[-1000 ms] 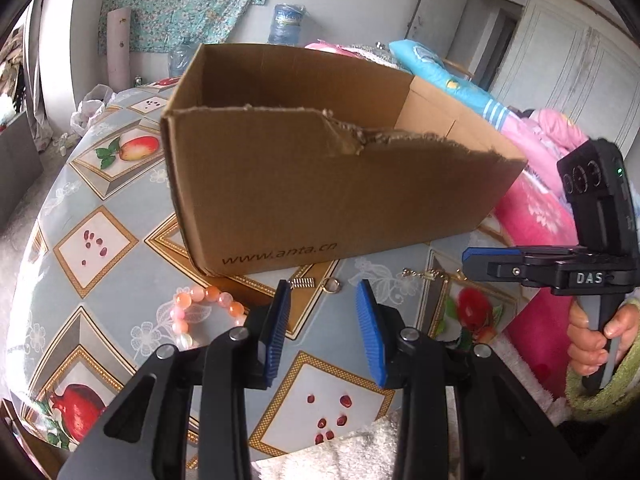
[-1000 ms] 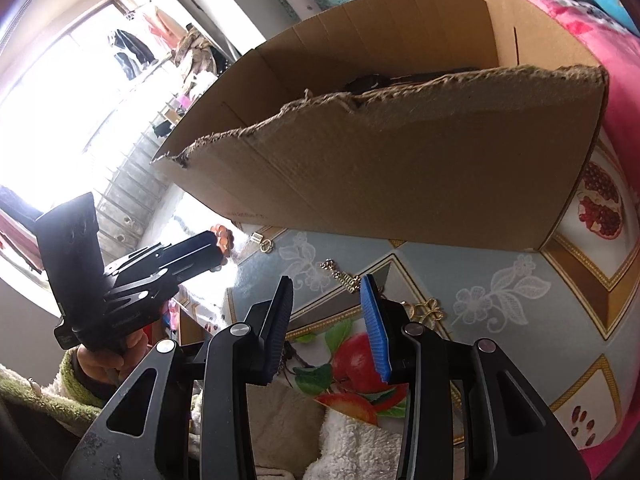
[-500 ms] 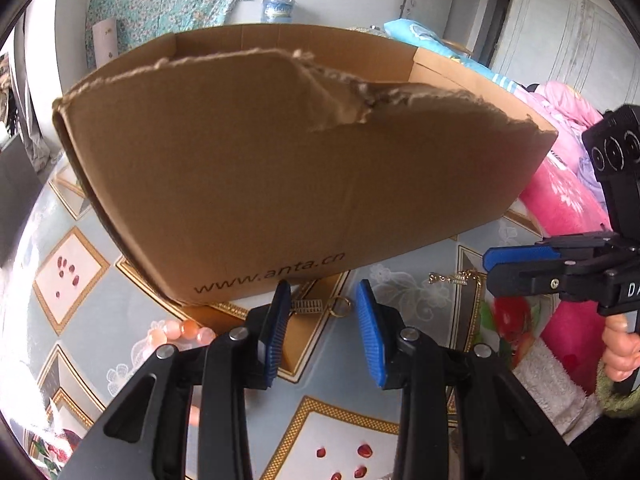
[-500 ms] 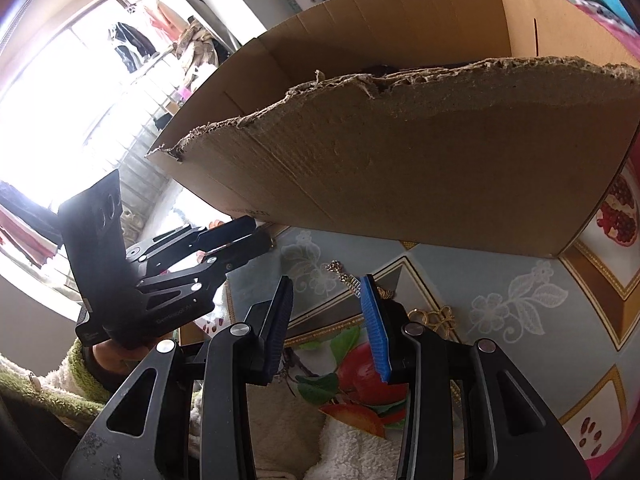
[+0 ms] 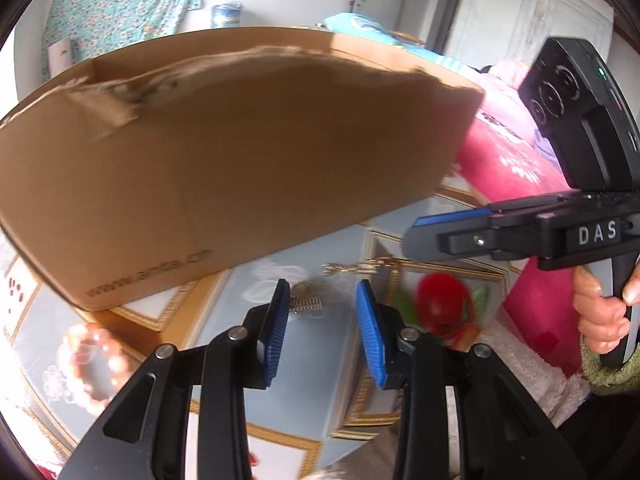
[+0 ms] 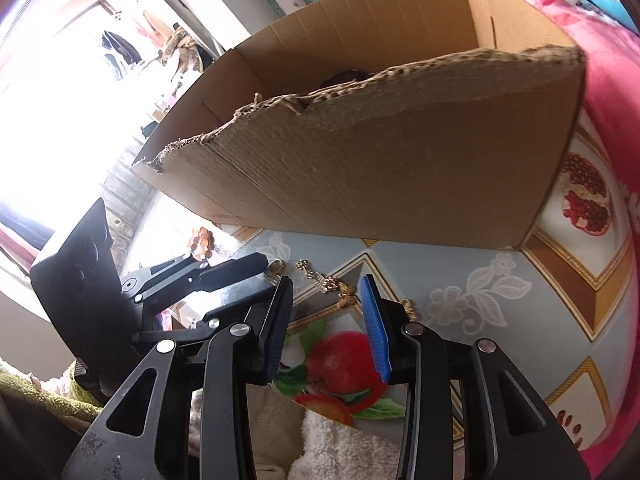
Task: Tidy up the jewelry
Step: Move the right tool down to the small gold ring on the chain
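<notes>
A: What is seen beside the cardboard box (image 5: pixel 240 168)?

B: Three pieces are laid on the counter (image 6: pixel 460 276) just in front of the box's near wall: a small silver earring (image 5: pixel 306 300), a gold chain (image 5: pixel 360 267) to its right, and a pink bead bracelet (image 5: pixel 90 356) off toward the box's left corner. In the right wrist view the chain (image 6: pixel 326 280) is seen running to a gold butterfly charm (image 6: pixel 347 294).

A: And the grippers?

B: The left gripper (image 5: pixel 322 320) is held with its jaws moderately apart and nothing between them, the earring lying just beyond the tips. The right gripper (image 6: pixel 326 320) is likewise parted and empty, with the butterfly charm just ahead of its tips.

A: What could be spoiled from here?

B: The earring is small and flat, so it could be pushed along the slick cloth rather than pinched if the jaws are closed too high. The chain could be snagged and dragged, since the two grippers are crowded together in front of the box. A collision between them is also judged possible.

A: What is changed from half a second ago?

B: The left gripper has been shifted rightward along the box front; the earring, formerly at the left pad, is now framed between the jaws, and the picture is blurred by motion. The right gripper has been edged toward the butterfly charm. Jaw openings are unchanged.
</notes>
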The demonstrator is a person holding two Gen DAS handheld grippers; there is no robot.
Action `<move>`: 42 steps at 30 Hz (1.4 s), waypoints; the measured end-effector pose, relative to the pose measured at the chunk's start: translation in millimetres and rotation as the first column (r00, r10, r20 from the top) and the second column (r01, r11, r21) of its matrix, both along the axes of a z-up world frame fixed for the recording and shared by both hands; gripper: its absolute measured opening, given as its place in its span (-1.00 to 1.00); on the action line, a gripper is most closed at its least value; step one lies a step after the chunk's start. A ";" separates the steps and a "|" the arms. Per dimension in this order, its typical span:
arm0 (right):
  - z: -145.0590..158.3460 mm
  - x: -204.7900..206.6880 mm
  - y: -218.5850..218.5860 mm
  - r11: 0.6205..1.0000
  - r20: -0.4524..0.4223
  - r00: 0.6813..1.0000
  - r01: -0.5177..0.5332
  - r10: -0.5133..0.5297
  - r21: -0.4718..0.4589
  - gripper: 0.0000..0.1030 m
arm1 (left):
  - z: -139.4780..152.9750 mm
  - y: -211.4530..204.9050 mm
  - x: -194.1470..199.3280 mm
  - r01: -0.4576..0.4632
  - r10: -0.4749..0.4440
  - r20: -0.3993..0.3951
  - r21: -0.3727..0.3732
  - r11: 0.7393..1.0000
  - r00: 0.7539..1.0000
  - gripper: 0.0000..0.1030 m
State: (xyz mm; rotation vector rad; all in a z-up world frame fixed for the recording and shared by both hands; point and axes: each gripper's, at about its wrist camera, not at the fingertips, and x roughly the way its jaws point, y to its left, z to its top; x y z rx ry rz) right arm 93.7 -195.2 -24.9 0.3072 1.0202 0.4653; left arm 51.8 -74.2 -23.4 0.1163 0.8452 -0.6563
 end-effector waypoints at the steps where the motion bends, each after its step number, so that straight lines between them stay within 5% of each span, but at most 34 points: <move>1: 0.4 -1.4 -1.6 1.000 0.001 1.000 0.005 -0.005 -0.002 -0.31 | -0.1 -2.5 -1.4 0.009 -0.009 0.001 0.000 1.000 1.000 -0.36; 8: 2.9 -13.9 -4.2 1.000 0.030 1.000 0.003 -0.002 -0.029 -0.33 | 5.7 4.4 -10.0 0.003 -0.003 0.009 -0.014 1.000 1.000 -0.36; 15: -2.5 -24.1 26.6 0.990 0.067 0.993 -0.094 0.102 -0.109 -0.69 | 7.1 21.0 -16.8 -0.032 0.032 0.013 0.011 0.999 0.999 -0.36; 26: -13.1 -22.3 61.1 0.974 0.080 0.989 -0.109 0.127 -0.199 -0.73 | 4.0 8.1 -11.1 -0.018 0.018 0.016 0.053 0.998 1.000 -0.48; 42: -13.0 -35.6 9.0 0.987 0.073 0.995 -0.062 0.073 -0.147 -0.73 | -0.4 -18.7 -4.7 -0.004 0.000 0.039 0.108 0.994 0.999 -0.49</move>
